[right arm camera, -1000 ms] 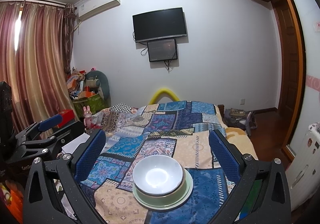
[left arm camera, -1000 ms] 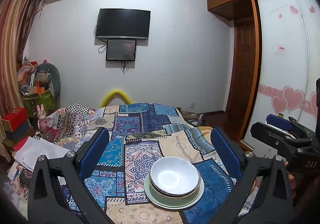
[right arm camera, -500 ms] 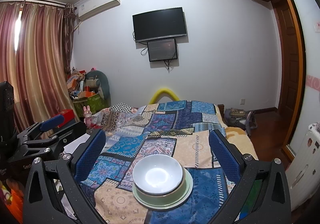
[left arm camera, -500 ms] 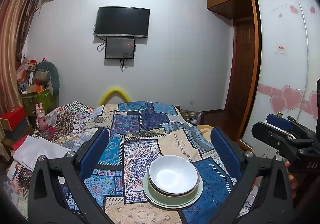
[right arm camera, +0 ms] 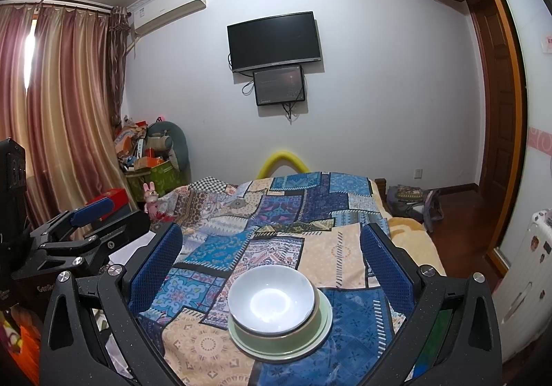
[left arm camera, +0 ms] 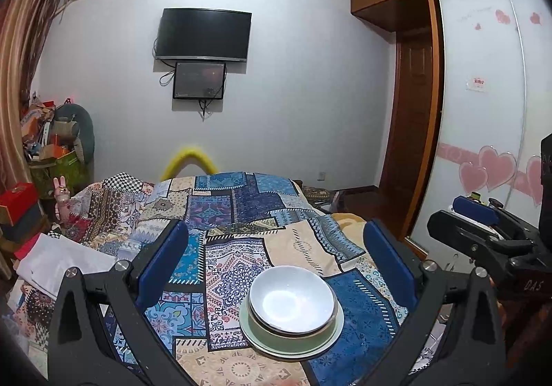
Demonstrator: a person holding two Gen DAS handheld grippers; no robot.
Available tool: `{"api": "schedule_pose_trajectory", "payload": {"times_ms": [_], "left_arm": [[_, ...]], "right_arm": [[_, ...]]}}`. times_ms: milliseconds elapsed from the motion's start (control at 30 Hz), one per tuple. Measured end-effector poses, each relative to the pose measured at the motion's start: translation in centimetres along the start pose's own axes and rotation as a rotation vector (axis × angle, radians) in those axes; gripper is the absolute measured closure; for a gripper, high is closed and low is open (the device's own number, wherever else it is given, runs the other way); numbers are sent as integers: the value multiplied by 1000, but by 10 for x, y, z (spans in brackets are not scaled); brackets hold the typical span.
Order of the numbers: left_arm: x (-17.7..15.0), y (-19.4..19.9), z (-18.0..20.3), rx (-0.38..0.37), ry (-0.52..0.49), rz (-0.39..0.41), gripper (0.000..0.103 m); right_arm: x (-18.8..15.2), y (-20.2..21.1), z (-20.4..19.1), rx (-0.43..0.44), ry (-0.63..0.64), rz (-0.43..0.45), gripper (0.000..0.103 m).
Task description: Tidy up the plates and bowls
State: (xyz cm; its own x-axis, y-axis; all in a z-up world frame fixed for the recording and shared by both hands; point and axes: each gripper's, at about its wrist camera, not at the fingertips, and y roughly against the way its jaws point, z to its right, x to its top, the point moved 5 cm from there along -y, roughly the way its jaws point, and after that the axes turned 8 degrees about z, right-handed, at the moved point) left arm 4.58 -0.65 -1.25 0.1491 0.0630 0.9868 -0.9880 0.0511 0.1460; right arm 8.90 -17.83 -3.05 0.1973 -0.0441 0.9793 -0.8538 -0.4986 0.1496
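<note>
A white bowl (left arm camera: pixel 292 302) sits nested in another bowl on a pale green plate (left arm camera: pixel 293 343), stacked on the patchwork bedspread (left arm camera: pixel 238 213). The same bowl (right arm camera: pixel 272 299) and plate (right arm camera: pixel 286 346) show in the right wrist view. My left gripper (left arm camera: pixel 276 248) is open and empty, held above and behind the stack. My right gripper (right arm camera: pixel 272 248) is open and empty, also back from the stack. Each gripper shows at the edge of the other's view: the right one (left arm camera: pixel 483 230), the left one (right arm camera: pixel 86 223).
The bed fills the middle of the room. A cluttered pile with a green bag (right arm camera: pixel 155 175) stands at the left wall by the curtains (right arm camera: pixel 62 109). A TV (left arm camera: pixel 203 34) hangs on the far wall. A wardrobe (left arm camera: pixel 490 109) and door stand at the right.
Both grippers have shifted only slightly; the stack sits a little lower in the left wrist view. Nothing was taken hold of or let go.
</note>
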Motion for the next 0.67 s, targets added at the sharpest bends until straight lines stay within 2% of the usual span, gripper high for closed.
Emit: {"api": "schedule_pose_trajectory", "payload": {"times_ms": [667], "left_arm": [[-5,-4,1,-24,14,-15,0]], "right_arm": [[-3,-8,1,1,-6,-27,0]]}}
